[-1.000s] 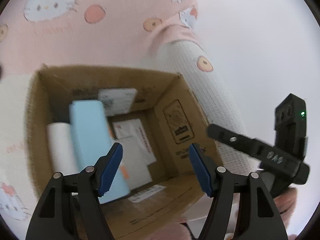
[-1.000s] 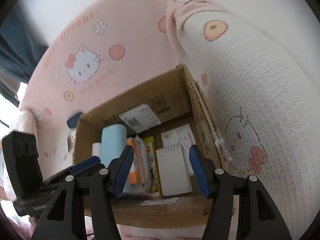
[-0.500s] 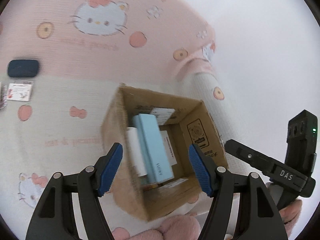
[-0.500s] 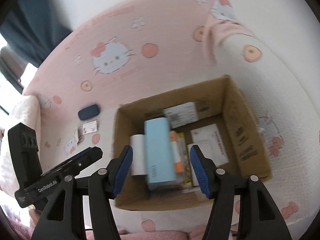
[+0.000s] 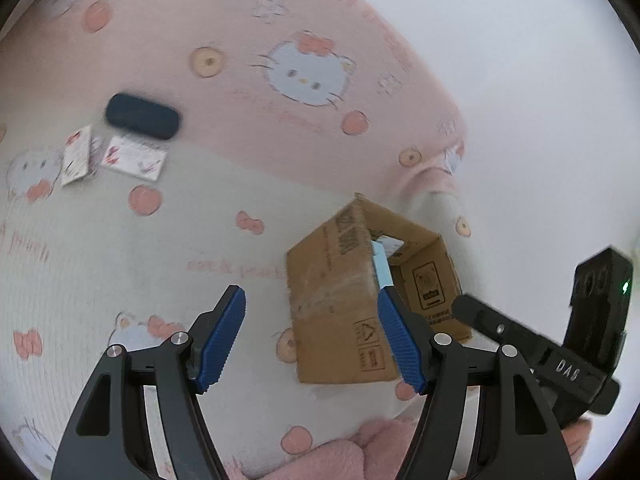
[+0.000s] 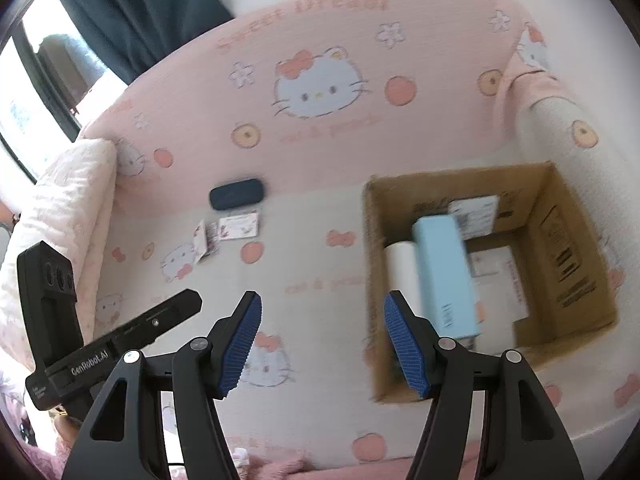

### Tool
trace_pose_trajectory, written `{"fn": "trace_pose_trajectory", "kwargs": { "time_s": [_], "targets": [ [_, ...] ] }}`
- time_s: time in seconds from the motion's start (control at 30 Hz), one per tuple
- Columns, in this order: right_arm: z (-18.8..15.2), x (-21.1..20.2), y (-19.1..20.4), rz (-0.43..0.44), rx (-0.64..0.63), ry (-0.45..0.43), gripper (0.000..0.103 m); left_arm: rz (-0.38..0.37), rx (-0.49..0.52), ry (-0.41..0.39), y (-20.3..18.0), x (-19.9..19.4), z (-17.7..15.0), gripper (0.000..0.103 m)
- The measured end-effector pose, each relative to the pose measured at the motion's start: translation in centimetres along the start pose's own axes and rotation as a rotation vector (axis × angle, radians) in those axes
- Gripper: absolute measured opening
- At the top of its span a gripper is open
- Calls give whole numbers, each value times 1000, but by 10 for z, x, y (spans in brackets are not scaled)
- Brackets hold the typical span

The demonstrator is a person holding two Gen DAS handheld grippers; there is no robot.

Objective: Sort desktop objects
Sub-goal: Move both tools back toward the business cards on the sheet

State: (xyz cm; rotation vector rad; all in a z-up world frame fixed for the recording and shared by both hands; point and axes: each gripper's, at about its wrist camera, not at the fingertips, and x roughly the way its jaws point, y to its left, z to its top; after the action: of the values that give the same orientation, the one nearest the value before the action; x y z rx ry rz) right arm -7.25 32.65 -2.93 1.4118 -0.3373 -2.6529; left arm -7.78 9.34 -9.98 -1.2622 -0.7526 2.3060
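Note:
A brown cardboard box (image 6: 576, 280) stands on the patterned sofa seat, holding a light blue box (image 6: 444, 276), a white roll (image 6: 400, 272) and papers. In the left wrist view the cardboard box (image 5: 332, 300) is seen from its side, beyond the fingertips. A dark blue case (image 6: 237, 194) (image 5: 142, 116) lies near the pink backrest, with two small cards (image 6: 238, 226) (image 5: 134, 156) beside it. My left gripper (image 5: 312, 336) is open and holds nothing. My right gripper (image 6: 322, 342) is open and empty, above the seat left of the box.
The pink backrest (image 6: 320, 80) runs along the far side and a white padded armrest (image 6: 568, 128) rises behind the box. A pale cushion (image 6: 60, 208) sits at the left end. A dark curtain and window (image 6: 24, 92) are beyond. Pink fluffy fabric (image 5: 340, 456) lies at the near edge.
Both grippers have pulled back from inside the box and swung left over the seat. The case and cards have come into view. The right jaws stand slightly wider.

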Motion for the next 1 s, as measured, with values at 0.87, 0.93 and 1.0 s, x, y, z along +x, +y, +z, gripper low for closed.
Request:
{"fn": "trace_pose_trajectory", "kwargs": {
  "time_s": [0.87, 0.93, 1.0],
  "targets": [
    [-28, 184, 131, 91, -117, 263, 63, 143, -320, -54, 225, -23, -5, 72],
    [-25, 202, 137, 93, -127, 278, 63, 154, -327, -41, 238, -13, 0, 72],
    [-22, 220, 143, 96, -135, 292, 63, 169, -328, -33, 247, -5, 4, 72]
  ]
}}
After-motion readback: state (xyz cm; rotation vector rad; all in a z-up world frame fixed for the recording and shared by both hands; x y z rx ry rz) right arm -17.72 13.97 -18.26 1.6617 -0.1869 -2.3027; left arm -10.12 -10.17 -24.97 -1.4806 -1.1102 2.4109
